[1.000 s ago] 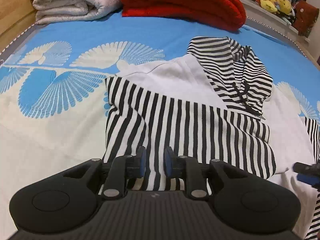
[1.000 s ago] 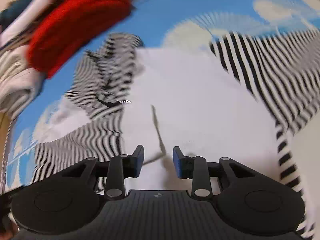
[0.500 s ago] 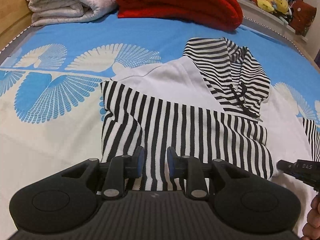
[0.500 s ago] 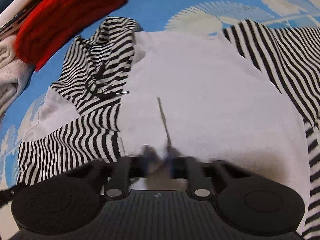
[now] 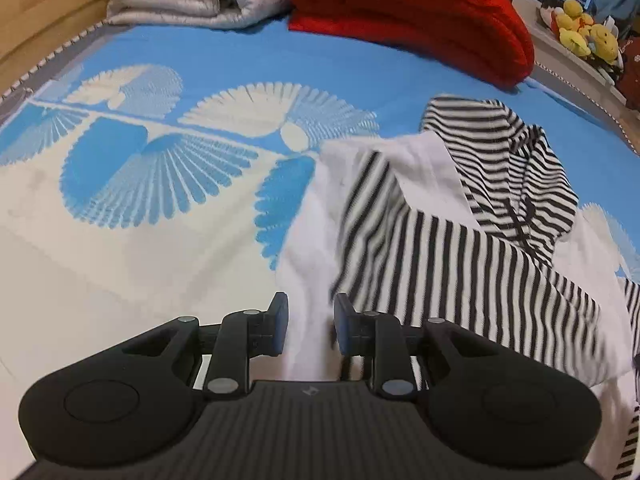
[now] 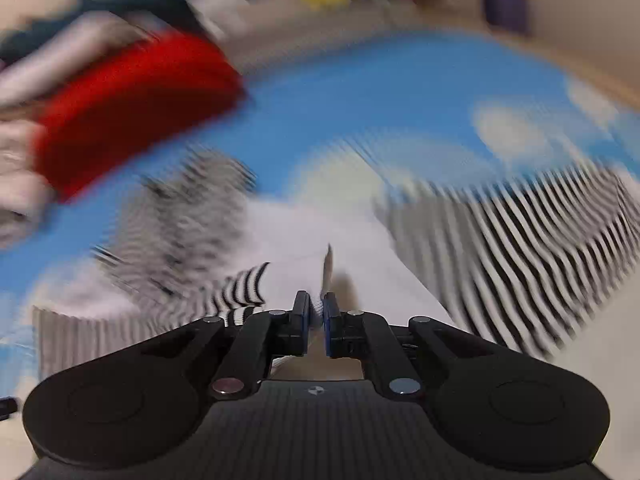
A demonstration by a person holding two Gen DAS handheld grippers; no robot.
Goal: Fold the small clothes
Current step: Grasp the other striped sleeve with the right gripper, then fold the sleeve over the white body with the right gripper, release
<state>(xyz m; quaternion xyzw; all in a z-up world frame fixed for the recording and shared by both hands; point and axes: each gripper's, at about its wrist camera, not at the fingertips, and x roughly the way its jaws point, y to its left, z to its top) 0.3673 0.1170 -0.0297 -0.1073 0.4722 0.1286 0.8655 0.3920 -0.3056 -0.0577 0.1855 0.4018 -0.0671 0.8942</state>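
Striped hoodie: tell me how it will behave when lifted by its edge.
The striped hoodie probably drapes limply: it creases and bunches where the right gripper pinches it. It seems light, thin knit. Loose sleeves will likely trail.

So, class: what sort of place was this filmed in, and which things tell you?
Probably a bedroom: a bed with a blue patterned bedspread, folded blankets stacked at its far end, and yellow plush toys on a shelf beside it.

Matt knitted cloth for the striped hoodie (image 5: 460,264), soft and faintly ribbed. Smooth printed cotton on the bed sheet (image 5: 160,184); plush fleece in the red blanket (image 5: 408,12). Matt black plastic on the left gripper (image 5: 307,328), with ridged housing and dull metal pins.
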